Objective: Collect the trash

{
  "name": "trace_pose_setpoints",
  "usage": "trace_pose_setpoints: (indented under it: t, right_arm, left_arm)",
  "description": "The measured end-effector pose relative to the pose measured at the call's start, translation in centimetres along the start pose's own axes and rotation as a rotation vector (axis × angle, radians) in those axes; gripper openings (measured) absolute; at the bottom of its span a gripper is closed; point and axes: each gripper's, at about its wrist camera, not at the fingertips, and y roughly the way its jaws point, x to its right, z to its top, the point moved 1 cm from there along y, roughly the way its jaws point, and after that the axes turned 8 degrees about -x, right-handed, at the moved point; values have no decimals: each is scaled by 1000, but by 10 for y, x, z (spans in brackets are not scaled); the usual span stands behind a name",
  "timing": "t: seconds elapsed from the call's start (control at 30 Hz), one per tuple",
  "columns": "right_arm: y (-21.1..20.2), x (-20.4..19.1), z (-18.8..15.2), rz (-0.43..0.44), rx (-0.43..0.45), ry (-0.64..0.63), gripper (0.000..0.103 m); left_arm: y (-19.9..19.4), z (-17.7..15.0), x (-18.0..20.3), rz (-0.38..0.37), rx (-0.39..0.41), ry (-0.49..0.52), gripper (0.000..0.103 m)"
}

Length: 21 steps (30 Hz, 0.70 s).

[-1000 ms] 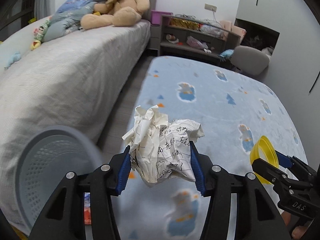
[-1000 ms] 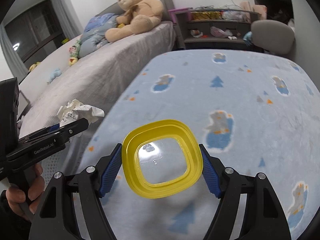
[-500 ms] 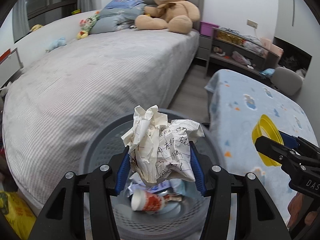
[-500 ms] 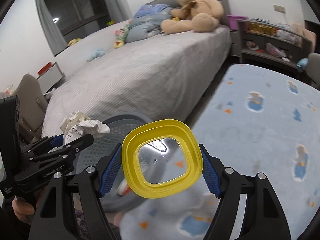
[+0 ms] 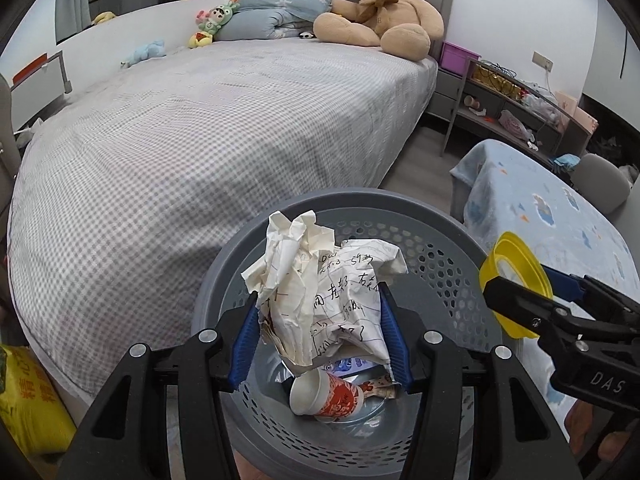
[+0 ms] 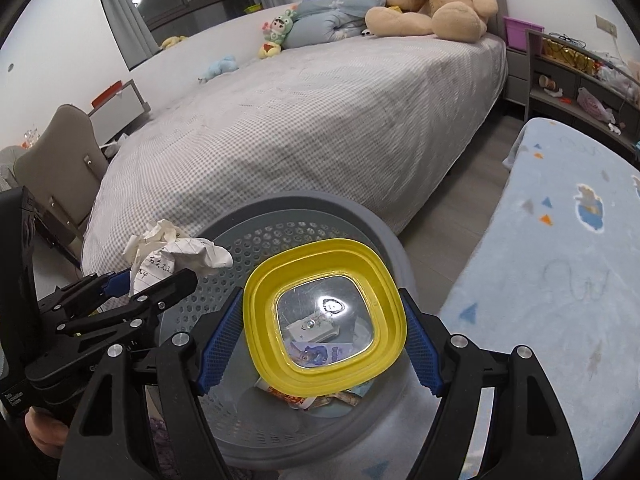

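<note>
My left gripper (image 5: 318, 328) is shut on a crumpled sheet of written-on paper (image 5: 320, 284) and holds it above the open grey perforated trash basket (image 5: 448, 240). My right gripper (image 6: 324, 332) is shut on a yellow square plastic lid with a clear centre (image 6: 325, 320), also above the basket (image 6: 376, 224). The lid (image 5: 516, 276) and right gripper (image 5: 532, 300) show at the right of the left wrist view. The paper (image 6: 172, 256) and left gripper (image 6: 136, 284) show at the left of the right wrist view. A red-and-white paper cup (image 5: 326, 394) and wrappers lie in the basket.
A grey-checked bed (image 5: 200, 132) with a teddy bear (image 5: 380, 8) lies behind the basket. A table under a light blue printed blanket (image 6: 560, 280) stands to the right. A grey shelf unit (image 5: 512, 108) is at the back right. A yellow bag (image 5: 28, 400) sits at the lower left.
Both grippers have swung left from above the blue table and closed in over the trash basket, still gripping the paper and the lid. The basket now fills the lower view.
</note>
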Motion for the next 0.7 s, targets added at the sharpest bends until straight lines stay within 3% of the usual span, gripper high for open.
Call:
trace_pose_setpoints:
  t: [0.33,0.7]
  right_arm:
    - [-2,-1,2,-6,16,8,79]
    - [-5,-3,-1,-16,21,5,79]
  left_arm:
    - [-12,-2,-10,44,36,-25,69]
    - [-16,-6,-9,69,51,-17,70]
